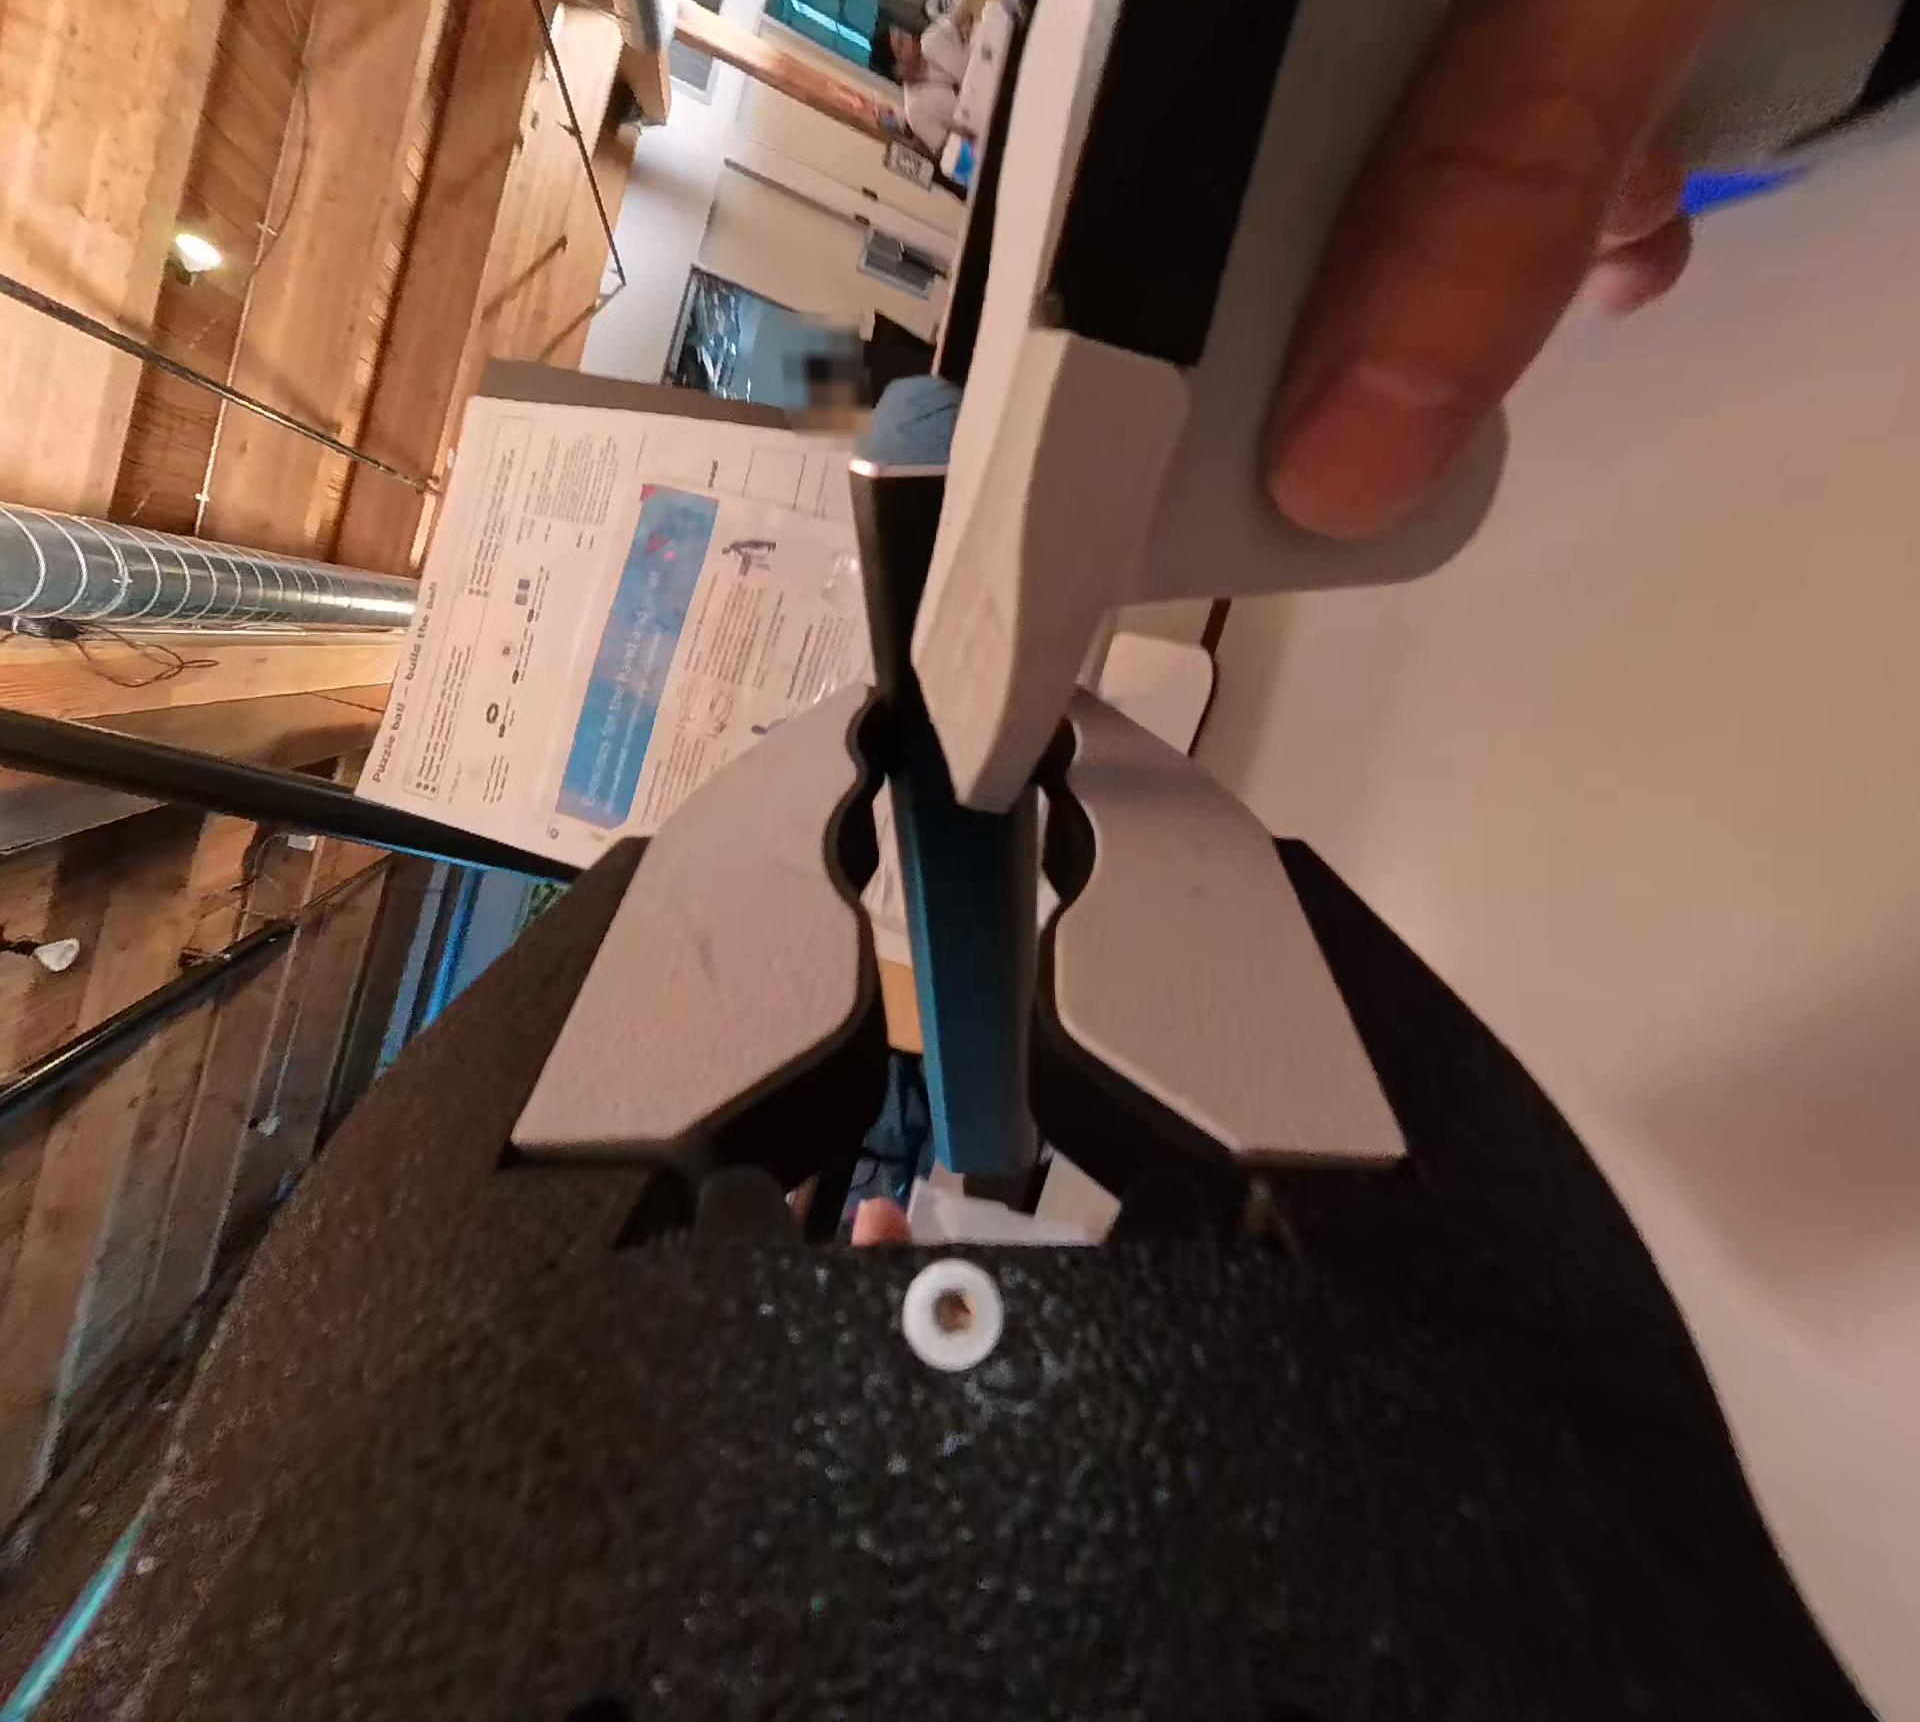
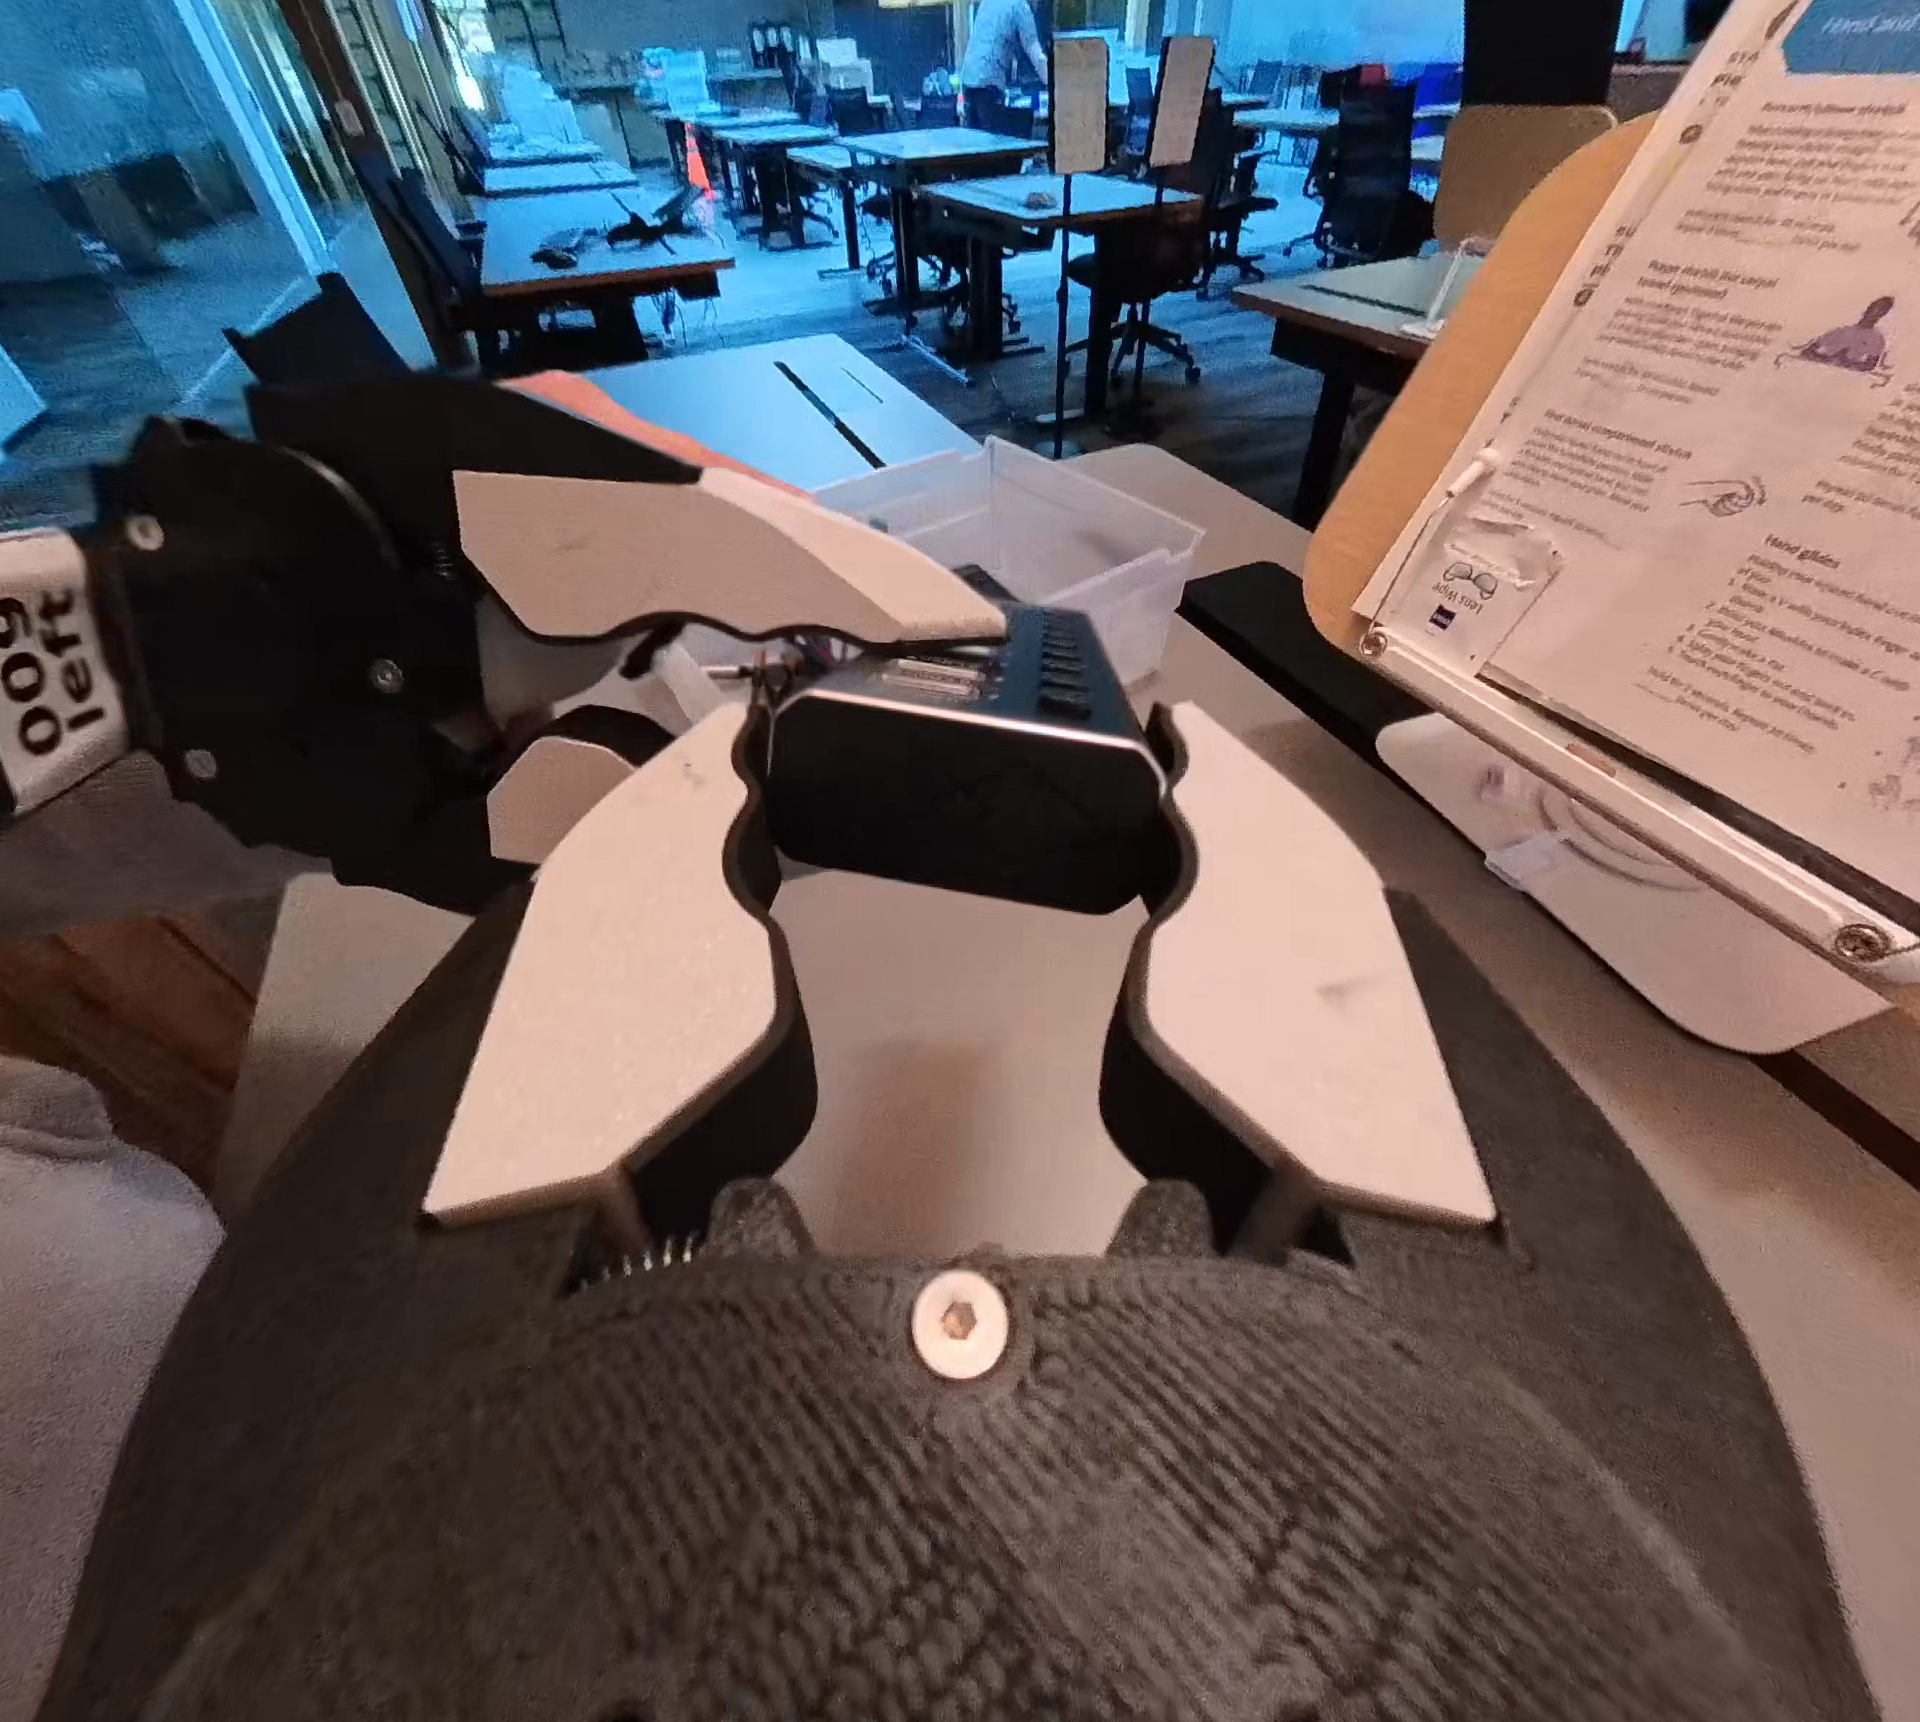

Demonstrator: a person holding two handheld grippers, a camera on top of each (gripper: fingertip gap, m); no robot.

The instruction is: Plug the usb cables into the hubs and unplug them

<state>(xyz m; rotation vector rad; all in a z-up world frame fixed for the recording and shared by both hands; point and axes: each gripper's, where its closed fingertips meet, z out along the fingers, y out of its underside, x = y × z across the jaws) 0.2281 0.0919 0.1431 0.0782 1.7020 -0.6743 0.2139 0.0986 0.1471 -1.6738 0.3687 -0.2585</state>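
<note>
Presently counter (image 2: pixel 1299 799) lies beneath; right tongs (image 2: pixel 961 825) clamped across black hub (image 2: pixel 966 799), held raised, ports presumably exposed. Left tongs (image 1: pixel 961 779) pinch the hub's thin edge, likely steadying it. No cable discernible.

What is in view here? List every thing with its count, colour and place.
USB hub: one, black, held above the table between both grippers.
Clear bin: one, see-through plastic, on the table behind the hub.
Printed sheet: one, white with a blue panel, on the stand at right.
Wooden stand: one, light wood, right edge of the table.
Table: one, pale beige, under everything.
Desks: several, dark-legged, in rows in the far room.
Hand: one, on the right gripper's body.
Left gripper: one, white fingers, shut on the hub's thin sides.
Right gripper: one, white fingers, shut on the hub's end.
</note>
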